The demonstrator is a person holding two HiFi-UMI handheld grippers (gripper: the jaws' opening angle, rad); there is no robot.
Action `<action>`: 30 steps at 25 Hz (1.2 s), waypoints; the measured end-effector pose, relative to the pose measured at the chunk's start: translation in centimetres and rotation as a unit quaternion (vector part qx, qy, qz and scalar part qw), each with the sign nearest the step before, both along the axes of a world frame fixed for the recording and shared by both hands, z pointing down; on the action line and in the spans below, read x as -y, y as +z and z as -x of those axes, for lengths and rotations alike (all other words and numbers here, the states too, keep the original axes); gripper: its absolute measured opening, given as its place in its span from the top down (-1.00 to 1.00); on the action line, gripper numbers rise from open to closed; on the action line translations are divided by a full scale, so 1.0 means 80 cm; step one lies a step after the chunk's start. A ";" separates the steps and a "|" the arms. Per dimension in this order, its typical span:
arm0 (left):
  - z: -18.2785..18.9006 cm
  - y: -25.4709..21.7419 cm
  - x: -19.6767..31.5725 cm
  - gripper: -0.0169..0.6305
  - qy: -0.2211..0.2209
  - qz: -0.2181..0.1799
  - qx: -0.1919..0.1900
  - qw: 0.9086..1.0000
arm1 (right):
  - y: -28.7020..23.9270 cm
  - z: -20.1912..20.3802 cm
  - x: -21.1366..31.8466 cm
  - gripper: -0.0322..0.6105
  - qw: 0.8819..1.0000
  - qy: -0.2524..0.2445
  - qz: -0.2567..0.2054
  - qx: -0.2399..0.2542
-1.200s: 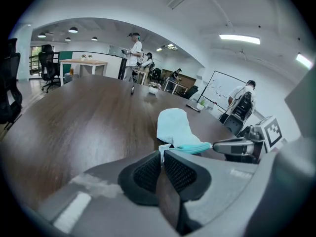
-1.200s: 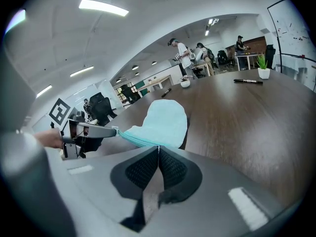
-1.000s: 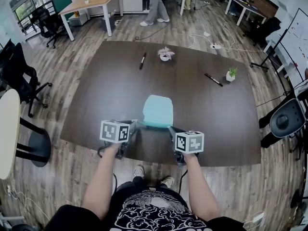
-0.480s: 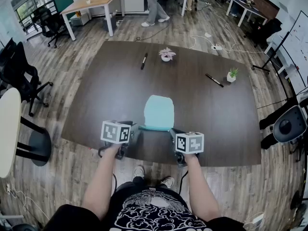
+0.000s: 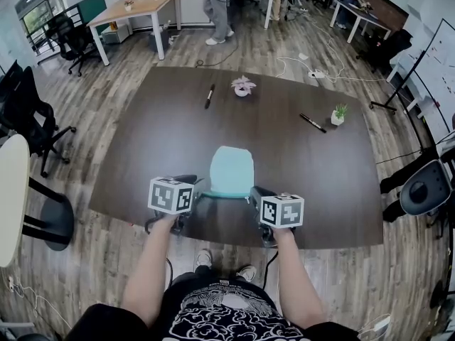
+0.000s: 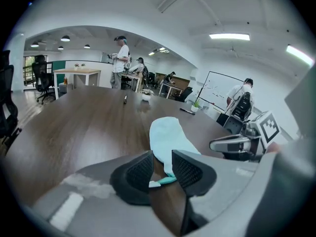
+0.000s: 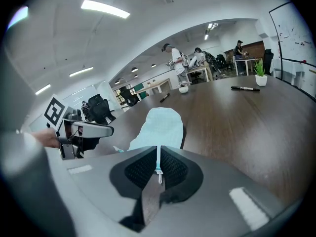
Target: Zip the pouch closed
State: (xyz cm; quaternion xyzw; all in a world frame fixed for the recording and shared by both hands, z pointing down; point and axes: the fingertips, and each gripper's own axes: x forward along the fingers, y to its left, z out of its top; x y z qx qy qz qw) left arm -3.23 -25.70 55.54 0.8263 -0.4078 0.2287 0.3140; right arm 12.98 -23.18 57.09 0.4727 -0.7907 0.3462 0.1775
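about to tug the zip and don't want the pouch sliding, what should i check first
1. right gripper shut on zipper pull: ok.
2. left gripper anchoring pouch: not ok. Its jaws have just been opening, and the teal end tab sits between them unpinched.
3. pouch resting on table: ok.
4. zip fully closed: cannot tell.

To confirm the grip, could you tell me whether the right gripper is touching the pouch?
Touching: the right gripper view shows the right gripper pinching the pouch by its tab.
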 end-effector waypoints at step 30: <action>-0.061 -0.216 0.041 0.82 0.042 -0.232 -0.014 0.972 | -0.253 -0.046 0.033 0.90 0.962 0.045 -0.267 -0.030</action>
